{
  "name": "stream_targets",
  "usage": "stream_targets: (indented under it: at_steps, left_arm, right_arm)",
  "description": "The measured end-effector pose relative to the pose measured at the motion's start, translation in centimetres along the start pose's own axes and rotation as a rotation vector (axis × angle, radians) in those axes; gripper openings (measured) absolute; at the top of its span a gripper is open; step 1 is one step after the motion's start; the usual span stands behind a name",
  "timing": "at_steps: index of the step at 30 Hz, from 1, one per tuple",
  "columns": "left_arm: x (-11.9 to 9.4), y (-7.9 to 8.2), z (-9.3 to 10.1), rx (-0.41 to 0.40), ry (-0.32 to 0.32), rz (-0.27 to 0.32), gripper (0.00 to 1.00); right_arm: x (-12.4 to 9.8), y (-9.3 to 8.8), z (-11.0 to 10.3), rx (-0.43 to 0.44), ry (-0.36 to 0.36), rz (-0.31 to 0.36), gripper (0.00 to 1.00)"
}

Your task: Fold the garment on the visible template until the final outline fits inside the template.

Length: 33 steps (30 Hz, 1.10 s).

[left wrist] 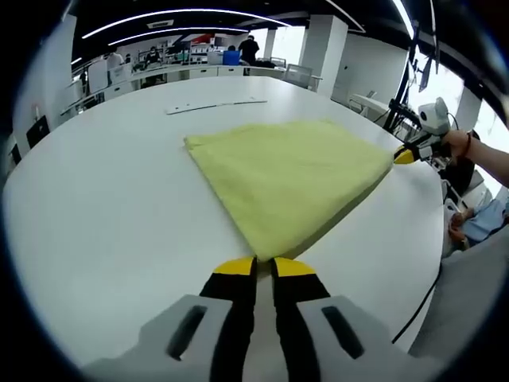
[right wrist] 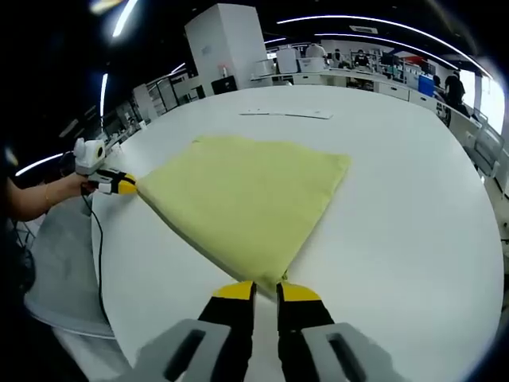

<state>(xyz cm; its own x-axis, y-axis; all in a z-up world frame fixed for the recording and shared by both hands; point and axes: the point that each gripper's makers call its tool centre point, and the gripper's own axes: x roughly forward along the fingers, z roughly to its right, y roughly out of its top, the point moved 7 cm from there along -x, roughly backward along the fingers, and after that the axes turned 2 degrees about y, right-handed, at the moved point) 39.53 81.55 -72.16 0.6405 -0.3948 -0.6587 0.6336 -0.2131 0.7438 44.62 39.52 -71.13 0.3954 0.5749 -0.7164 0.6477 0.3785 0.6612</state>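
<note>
Smooth white table [left wrist: 95, 207] bears soft (yellow-green) folded garment [left wrist: 290, 175].

The left gripper [left wrist: 265, 267] points forward with its two yellow-tipped jaws drawn nearly together, only a thin slit between them. The right gripper [right wrist: 266, 290] stands the same way, jaws close with a narrow gap. In the left gripper view, the right gripper shows at the right edge, held by a hand [left wrist: 460, 144] on a bare forearm. In the right gripper view, the left gripper appears at the left edge, gripped by the other hand [right wrist: 73, 186].
</note>
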Motion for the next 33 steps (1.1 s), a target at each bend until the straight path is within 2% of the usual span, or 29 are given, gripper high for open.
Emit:
stream_targets:
  at_steps: [5, 14, 19, 33]
  left_arm:
    - [0.1, 0.1, 0.0, 0.021, -0.001, -0.011, 0.00]
    - [-0.4, 0.1, 0.1, 0.017, -0.007, 0.004, 0.00]
    - [-0.7, -0.2, 0.3, 0.039, -0.001, -0.004, 0.00]
    - [-1.7, -1.1, 0.8, 0.033, 0.006, -0.004, 0.00]
  right_arm:
    - [-0.1, 0.2, 0.0, 0.003, -0.004, 0.009, 0.00]
    - [-0.4, -0.1, 0.0, 0.028, -0.003, 0.017, 0.00]
    - [-0.7, -0.4, -0.3, 0.027, 0.011, 0.009, 0.00]
    - [-1.2, -1.3, -0.9, 0.048, 0.020, 0.007, 0.00]
